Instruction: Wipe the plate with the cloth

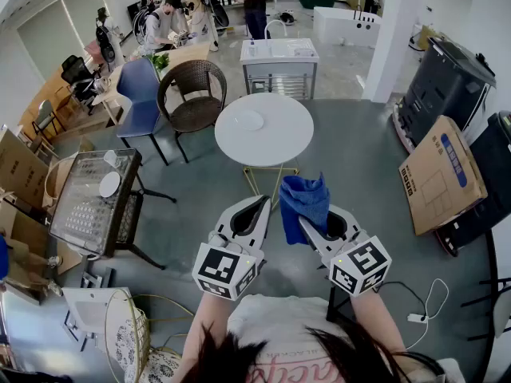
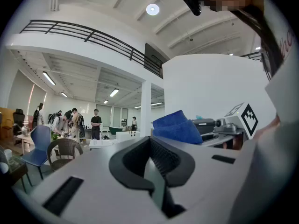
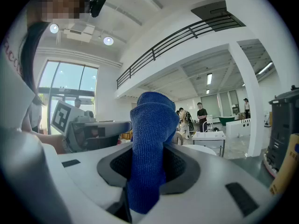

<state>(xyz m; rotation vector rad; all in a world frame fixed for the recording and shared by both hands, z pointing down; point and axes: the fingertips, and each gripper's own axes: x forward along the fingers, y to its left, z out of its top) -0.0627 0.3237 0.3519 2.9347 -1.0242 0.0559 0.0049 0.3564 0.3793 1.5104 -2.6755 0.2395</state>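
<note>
The right gripper (image 3: 145, 181) is clamped on a blue cloth (image 1: 303, 200). The fabric is pinched between the pads and stands up in a bunched fold above the jaws, and its lower end runs down between them. The left gripper (image 2: 153, 169) sits just to the left of it, jaws closed together with nothing between them. Both are held near the person's body, side by side, above the grey floor (image 1: 359, 158).

Farther out stands a round white table (image 1: 287, 146), apart from both grippers. On its left half lies what looks like a pale plate (image 1: 247, 120), though it barely stands out from the tabletop. The cloth is well apart from it.

Beyond the table, to the left, are a wicker chair (image 1: 192, 94) and a blue chair (image 1: 140, 94). A cardboard box (image 1: 439, 174) leans at the right.
</note>
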